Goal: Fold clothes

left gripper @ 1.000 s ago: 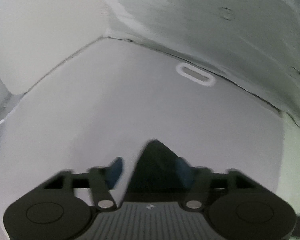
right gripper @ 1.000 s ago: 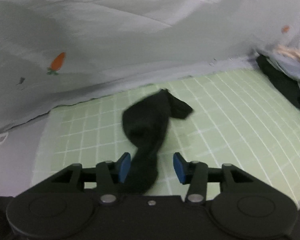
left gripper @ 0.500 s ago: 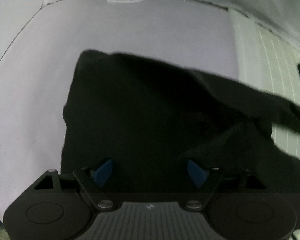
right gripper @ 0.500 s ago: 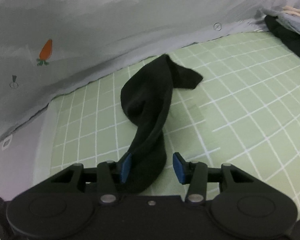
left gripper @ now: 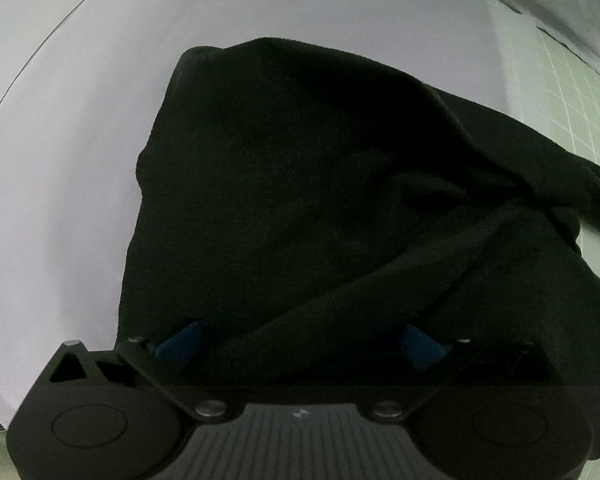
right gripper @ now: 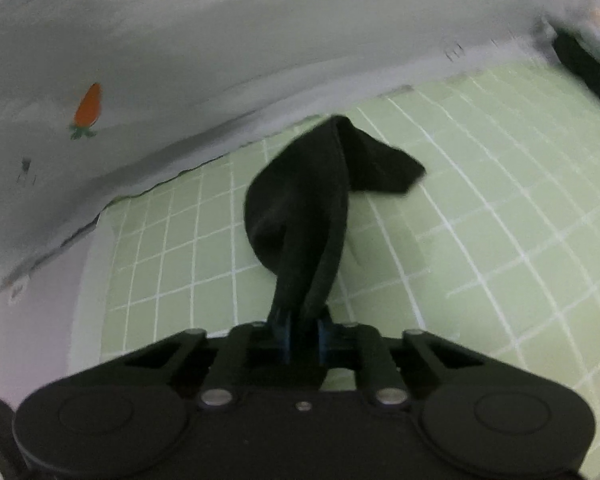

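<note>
1. We see a black sock (right gripper: 304, 216) lying on the green checked mat (right gripper: 480, 240), its long axis running from the near edge away to the far side, with its far end bent off to the right.
2. Our right gripper (right gripper: 300, 334) is closing on the sock's near end, blue pads pinching the fabric.
3. A grey sheet with a carrot print (right gripper: 87, 106) lies along the mat's far-left edge.
4. Under our left gripper (left gripper: 300, 344) a larger black garment (left gripper: 300, 200) lies on a pale lilac surface (left gripper: 60, 180), spilling right toward the mat.
5. Its jaws are opening, spread wide, pads (left gripper: 180, 344) clear of the cloth.
</note>
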{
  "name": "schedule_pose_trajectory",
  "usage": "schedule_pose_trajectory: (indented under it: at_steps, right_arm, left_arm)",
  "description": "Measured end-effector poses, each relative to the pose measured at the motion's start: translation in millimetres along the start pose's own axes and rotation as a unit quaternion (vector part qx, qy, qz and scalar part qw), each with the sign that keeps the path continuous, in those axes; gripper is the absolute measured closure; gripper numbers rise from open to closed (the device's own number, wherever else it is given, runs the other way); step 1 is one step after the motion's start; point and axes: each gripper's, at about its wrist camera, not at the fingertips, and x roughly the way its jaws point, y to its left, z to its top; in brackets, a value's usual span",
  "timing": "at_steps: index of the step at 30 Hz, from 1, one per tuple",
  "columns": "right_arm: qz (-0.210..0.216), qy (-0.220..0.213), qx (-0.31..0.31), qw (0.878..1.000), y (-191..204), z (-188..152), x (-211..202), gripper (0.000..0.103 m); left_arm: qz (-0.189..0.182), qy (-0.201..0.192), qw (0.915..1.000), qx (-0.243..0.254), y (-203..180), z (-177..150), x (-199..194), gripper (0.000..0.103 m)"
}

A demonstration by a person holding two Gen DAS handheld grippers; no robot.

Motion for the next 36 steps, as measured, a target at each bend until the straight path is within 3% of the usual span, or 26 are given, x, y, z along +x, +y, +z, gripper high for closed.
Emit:
schedule_pose_trajectory:
  at_steps: [3,4,7,9,11,13,15,18,22,26,30,31,33,36]
  right_arm:
    - [-0.034,-0.025,-0.108,0.993,27.0,7.4,-3.5,0.092]
    - [-0.051,-0.038,-0.157,0.986,39.9,8.5,-3.8,0.092]
    - [-0.078,-0.079,-0.302,0.947,82.3,6.7,-1.3,0.092]
    - [-0.058,-0.079,-0.351,0.931,101.1,5.0,2.8,0.092]
    - [-0.01,-0.049,-0.387,0.921,115.1,0.5,8.9,0.089]
    - [0.05,-0.011,-0.403,0.914,124.1,-6.8,11.6,0.078]
    - [0.092,0.003,-0.361,0.928,120.2,-7.9,6.2,0.059]
    - [0.126,0.006,-0.267,0.955,101.4,-3.3,-3.9,0.058]
    - [0.107,-0.021,-0.163,0.98,65.5,5.5,-16.4,0.059]
    - [0.044,-0.058,-0.122,0.99,30.3,12.9,-25.8,0.06]
    - [-0.023,-0.044,-0.157,0.986,18.8,16.2,-10.8,0.06]
    - [-0.024,-0.039,-0.149,0.988,14.2,17.8,-6.6,0.06]
    - [0.007,-0.028,-0.075,0.997,-1.4,25.2,4.1,0.059]
    - [0.035,-0.018,0.034,0.999,-15.9,31.0,20.4,0.059]
  left_arm:
    - [-0.002,0.001,1.0,0.005,0.1,1.0,-0.2,0.0]
    - [-0.003,0.002,1.0,0.007,0.2,1.6,-0.2,0.0]
    - [-0.004,0.005,0.9999,0.016,-0.4,3.6,-0.1,0.0]
    - [-0.004,0.007,0.9998,0.018,-0.5,5.0,-0.1,0.0]
    - [-0.005,0.008,0.9997,0.02,-0.5,6.0,0.0,0.0]
    - [-0.005,0.009,0.9997,0.022,-0.8,7.1,-0.1,0.0]
    - [-0.005,0.009,0.9997,0.023,-1.1,7.8,-0.3,0.0]
    - [-0.005,0.008,0.9997,0.024,-1.6,8.6,-0.6,0.0]
    - [-0.006,0.007,0.9996,0.026,-2.6,10.0,-1.0,0.0]
    - [-0.006,0.009,0.9995,0.029,-3.8,13.0,-0.8,0.0]
    - [-0.006,0.014,0.9994,0.031,-5.6,16.9,-0.5,0.0]
    - [-0.006,0.015,0.9994,0.03,-6.2,17.9,-0.5,0.0]
    - [-0.006,0.017,0.9994,0.031,-7.2,19.6,-0.4,0.0]
    - [-0.005,0.019,0.9994,0.03,-8.7,22.2,-0.2,0.0]
